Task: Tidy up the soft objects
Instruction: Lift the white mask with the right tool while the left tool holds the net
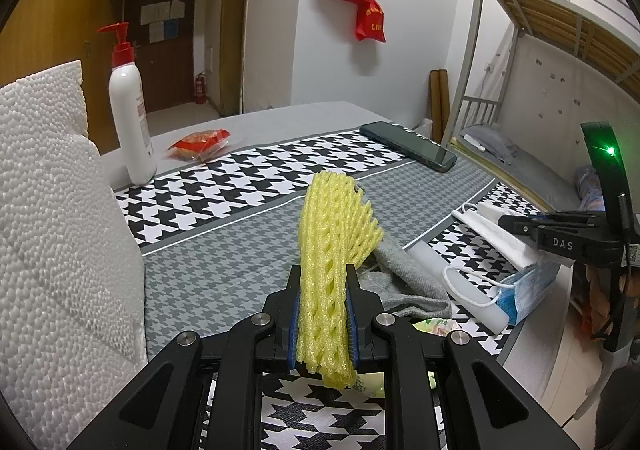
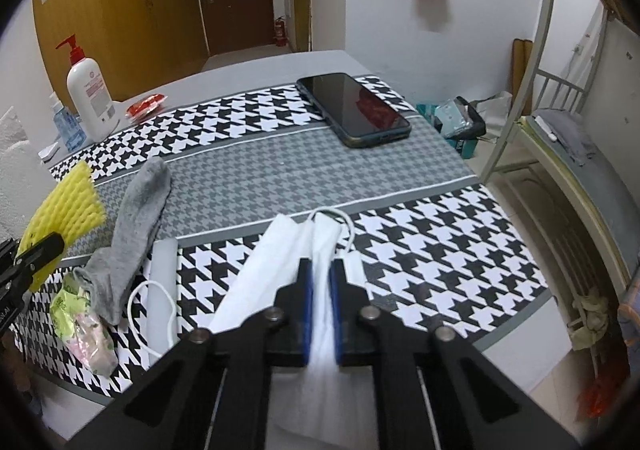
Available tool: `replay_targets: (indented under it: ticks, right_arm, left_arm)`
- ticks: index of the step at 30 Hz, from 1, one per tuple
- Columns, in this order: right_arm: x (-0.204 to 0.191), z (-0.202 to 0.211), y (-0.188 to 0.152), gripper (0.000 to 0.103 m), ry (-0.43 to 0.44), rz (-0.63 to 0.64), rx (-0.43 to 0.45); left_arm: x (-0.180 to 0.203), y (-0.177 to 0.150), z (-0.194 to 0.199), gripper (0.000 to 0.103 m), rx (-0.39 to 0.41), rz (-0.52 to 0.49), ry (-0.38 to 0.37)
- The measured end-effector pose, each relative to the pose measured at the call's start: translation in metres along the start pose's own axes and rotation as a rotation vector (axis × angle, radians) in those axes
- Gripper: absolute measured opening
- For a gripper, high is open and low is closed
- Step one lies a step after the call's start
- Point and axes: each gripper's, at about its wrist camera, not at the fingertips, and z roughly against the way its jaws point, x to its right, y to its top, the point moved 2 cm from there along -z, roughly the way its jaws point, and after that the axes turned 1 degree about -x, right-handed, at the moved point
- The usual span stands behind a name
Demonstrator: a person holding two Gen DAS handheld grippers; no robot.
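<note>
Now left tongs [image 1: 323, 310] clamp foam net [image 1: 332, 234]; right tongs [image 2: 320, 302] clamp mask [image 2: 280, 250].

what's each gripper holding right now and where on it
Left gripper clamps the yellow foam net at its lower part. Right gripper pinches the white face mask mid-body.

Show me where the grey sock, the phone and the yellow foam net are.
grey sock [image 2: 136, 206]: right wrist view, on the middle of its leg.
phone [image 2: 354, 108]: right wrist view, on the middle of its dark screen.
yellow foam net [image 1: 332, 234]: left wrist view, on its mesh above the gripper.
</note>
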Motion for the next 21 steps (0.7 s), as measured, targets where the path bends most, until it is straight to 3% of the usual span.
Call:
replay_targets:
  ticks: [9, 21]
  right_arm:
    - [-0.001, 0.047, 0.013, 0.007, 0.060, -0.029, 0.128]
    - [-0.011, 0.095, 0.028, 0.007, 0.076, -0.033, 0.250]
  left_arm:
    - [0.002, 0.001, 0.006, 0.019, 0.024, -0.006, -0.010]
    - [0.013, 0.013, 0.031, 0.019, 0.106, -0.039, -0.023]
